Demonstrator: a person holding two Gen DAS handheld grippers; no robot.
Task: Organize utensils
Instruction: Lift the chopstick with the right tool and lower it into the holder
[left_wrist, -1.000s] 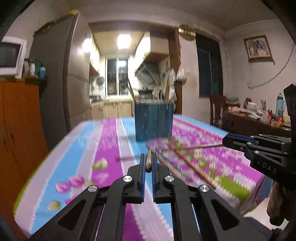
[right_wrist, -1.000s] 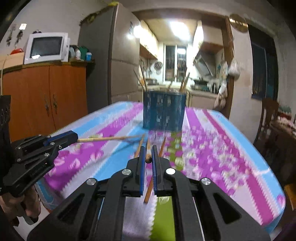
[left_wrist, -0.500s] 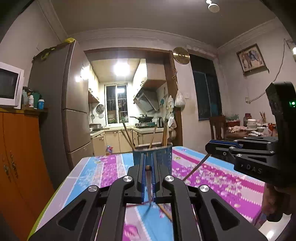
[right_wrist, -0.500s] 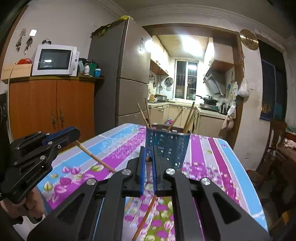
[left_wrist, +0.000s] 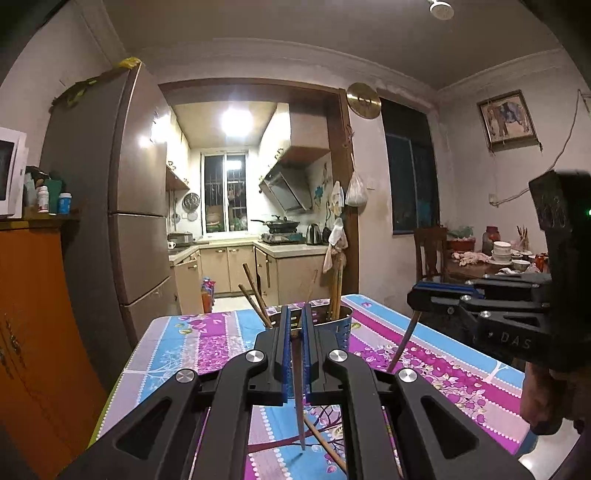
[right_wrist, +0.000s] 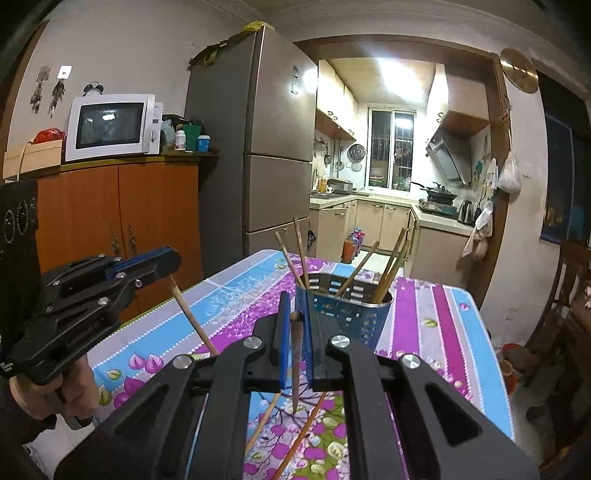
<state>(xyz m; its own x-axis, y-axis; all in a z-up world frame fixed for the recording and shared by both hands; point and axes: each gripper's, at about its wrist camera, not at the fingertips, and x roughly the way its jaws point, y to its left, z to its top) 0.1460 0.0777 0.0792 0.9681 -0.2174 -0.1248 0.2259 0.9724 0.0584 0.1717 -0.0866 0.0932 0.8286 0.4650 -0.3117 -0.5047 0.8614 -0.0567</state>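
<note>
A home's dining room opening onto a kitchen. A fridge (right_wrist: 258, 147), microwave (right_wrist: 110, 125) and wooden cabinet (right_wrist: 122, 218) line the wall. Beyond, stove (left_wrist: 282, 236) and range hood (left_wrist: 286, 184).

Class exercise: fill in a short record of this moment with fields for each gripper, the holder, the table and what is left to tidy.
left gripper: shut on a chopstick that hangs point down
right gripper: shut on another chopstick, also point down
holder: blue perforated cup, upright, several chopsticks leaning inside
table: striped floral cloth
left to tidy: loose chopsticks lying on the cloth below the grippers
</note>
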